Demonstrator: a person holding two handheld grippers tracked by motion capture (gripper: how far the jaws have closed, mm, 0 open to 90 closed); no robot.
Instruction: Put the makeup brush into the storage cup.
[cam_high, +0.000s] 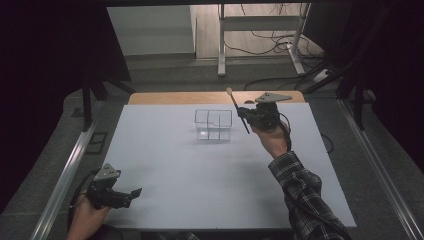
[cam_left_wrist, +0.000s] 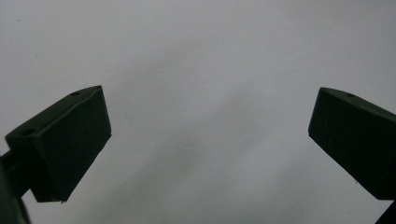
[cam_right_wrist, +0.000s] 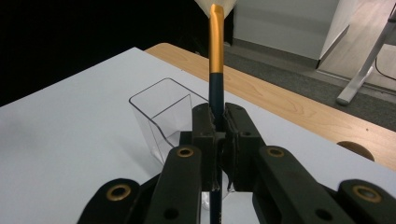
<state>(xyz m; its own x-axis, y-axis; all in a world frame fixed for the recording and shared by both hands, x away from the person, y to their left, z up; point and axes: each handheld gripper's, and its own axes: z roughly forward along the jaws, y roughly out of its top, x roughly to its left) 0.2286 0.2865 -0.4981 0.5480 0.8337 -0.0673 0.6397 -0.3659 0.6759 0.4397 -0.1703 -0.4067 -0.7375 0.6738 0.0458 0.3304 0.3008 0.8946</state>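
The right tongs (cam_high: 248, 114) sit in the upper right of the high view, just right of a clear plastic box (cam_high: 213, 125), and they pinch a paintbrush (cam_high: 238, 109) between their jaws. In the right gripper view the two black jaws are pressed together on the dark lower part of the brush's handle (cam_right_wrist: 215, 93), low and centre in the frame. The handle rises nearly straight up the middle of that frame, turning from dark blue to gold, and ends at a pale tip (cam_right_wrist: 215, 5) cut off by the top edge; it looks like bristles, though the crop makes that hard to be sure of. In the high view the brush slants, its pale end up and to the left, its dark end down and to the right.

The clear box (cam_right_wrist: 161, 114) stands on the white worktop (cam_high: 170, 170) just behind the jaws in the right gripper view, with a divider inside. A wooden edge (cam_high: 165, 98) runs along the far side of the worktop.

The left tongs (cam_high: 132, 192) rest at the lower left of the high view, well apart from the box. In the left gripper view their jaws are spread wide over bare white worktop (cam_left_wrist: 201, 70), with nothing between them.
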